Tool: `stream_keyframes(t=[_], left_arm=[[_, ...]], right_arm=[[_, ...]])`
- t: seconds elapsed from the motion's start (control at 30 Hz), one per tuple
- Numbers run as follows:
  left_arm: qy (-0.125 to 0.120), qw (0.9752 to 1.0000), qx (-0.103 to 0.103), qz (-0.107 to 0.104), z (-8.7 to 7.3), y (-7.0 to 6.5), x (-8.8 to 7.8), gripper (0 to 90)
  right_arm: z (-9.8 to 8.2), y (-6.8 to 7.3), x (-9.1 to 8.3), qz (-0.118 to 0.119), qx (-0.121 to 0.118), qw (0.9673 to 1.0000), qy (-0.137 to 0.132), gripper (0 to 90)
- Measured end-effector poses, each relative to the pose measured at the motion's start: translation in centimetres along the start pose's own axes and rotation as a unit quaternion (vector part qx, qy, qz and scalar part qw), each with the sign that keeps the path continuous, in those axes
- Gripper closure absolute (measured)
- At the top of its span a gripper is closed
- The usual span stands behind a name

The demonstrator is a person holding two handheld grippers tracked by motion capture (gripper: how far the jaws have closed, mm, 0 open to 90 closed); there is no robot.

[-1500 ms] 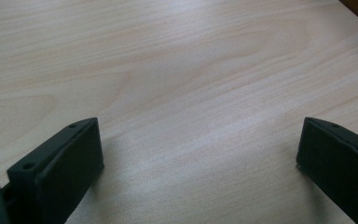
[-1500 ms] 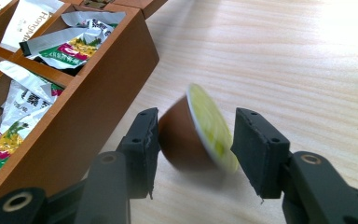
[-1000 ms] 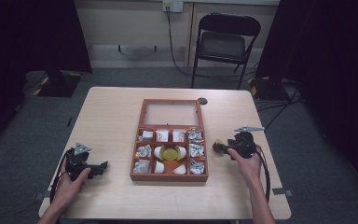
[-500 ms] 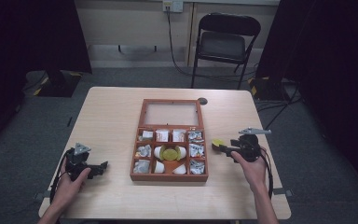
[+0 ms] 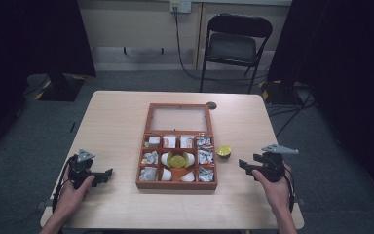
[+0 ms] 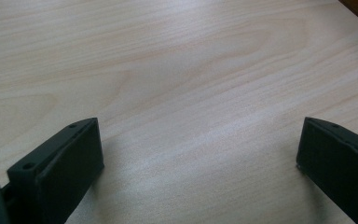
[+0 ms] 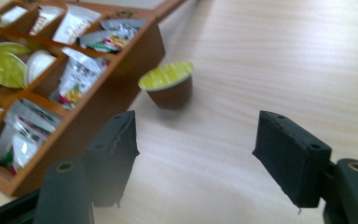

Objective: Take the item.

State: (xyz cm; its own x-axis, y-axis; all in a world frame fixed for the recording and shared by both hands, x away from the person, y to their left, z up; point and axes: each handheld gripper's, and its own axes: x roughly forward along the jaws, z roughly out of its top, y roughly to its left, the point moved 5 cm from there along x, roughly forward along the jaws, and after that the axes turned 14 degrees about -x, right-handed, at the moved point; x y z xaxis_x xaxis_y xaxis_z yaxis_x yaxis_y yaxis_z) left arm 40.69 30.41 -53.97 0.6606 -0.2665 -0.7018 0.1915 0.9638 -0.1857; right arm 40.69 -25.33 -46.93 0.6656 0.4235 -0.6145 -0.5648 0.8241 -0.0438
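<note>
A yellow-lidded coffee capsule (image 7: 167, 85) is left on the desk (image 5: 117, 122) beside the wooden organiser box (image 5: 177, 184), released by the right tool (image 5: 244, 165), jaws just opened, empty and drawn back; the left tool (image 5: 108, 172) is held wide, idle.

I see a pale matt wood-grain surface (image 7: 279, 56), a glossy reddish wooden box (image 7: 121, 70), shiny foil sachets (image 7: 72, 77), and matt black rubbery pads (image 7: 289, 154).

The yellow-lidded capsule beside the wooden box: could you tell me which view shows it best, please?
The right gripper view: the capsule sits close, its brown cup and yellow lid plain. In the high view it is a small yellow dot right of the wooden box.
</note>
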Motion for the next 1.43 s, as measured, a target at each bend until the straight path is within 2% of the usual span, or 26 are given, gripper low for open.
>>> stream_keyframes(t=[0.23,0.33,0.4,0.6,0.7,0.9,1.17,1.43], left_arm=[[0.0,1.0,0.0,0.0,0.0,0.0,0.0,0.0],[0.0,1.0,0.0,0.0,0.0,0.0,0.0,0.0],[-0.001,1.0,-0.002,0.0,0.0,0.0,0.0,0.0],[0.0,1.0,0.001,-0.001,0.0,0.0,0.0,0.0],[-0.001,1.0,0.001,-0.001,-0.1,0.0,0.0,0.0],[0.001,1.0,0.001,-0.001,-0.1,0.0,-0.1,0.0],[-0.001,1.0,0.001,-0.001,-0.1,0.0,0.0,0.0],[-0.001,1.0,0.002,-0.001,0.0,0.0,0.1,0.0]], right_arm=[[-2.6,-1.2,-0.1,-0.017,0.011,0.9997,0.015,20.3],[-3.4,-1.8,0.2,-0.039,0.01,0.9988,0.03,18.0],[-4.1,-2.1,0.6,-0.039,0.016,0.9981,0.045,17.7],[-5.5,-1.7,1.6,-0.053,0.005,0.9941,0.094,17.7],[-5.8,-1.7,1.9,-0.066,-0.006,0.9923,0.105,17.2],[-6.3,-1.9,1.9,-0.091,-0.006,0.9918,0.089,13.2],[-6.7,-1.8,2.1,-0.105,-0.004,0.9921,0.067,8.8],[-6.9,-1.6,1.8,-0.115,0.005,0.9911,0.067,8.9]])
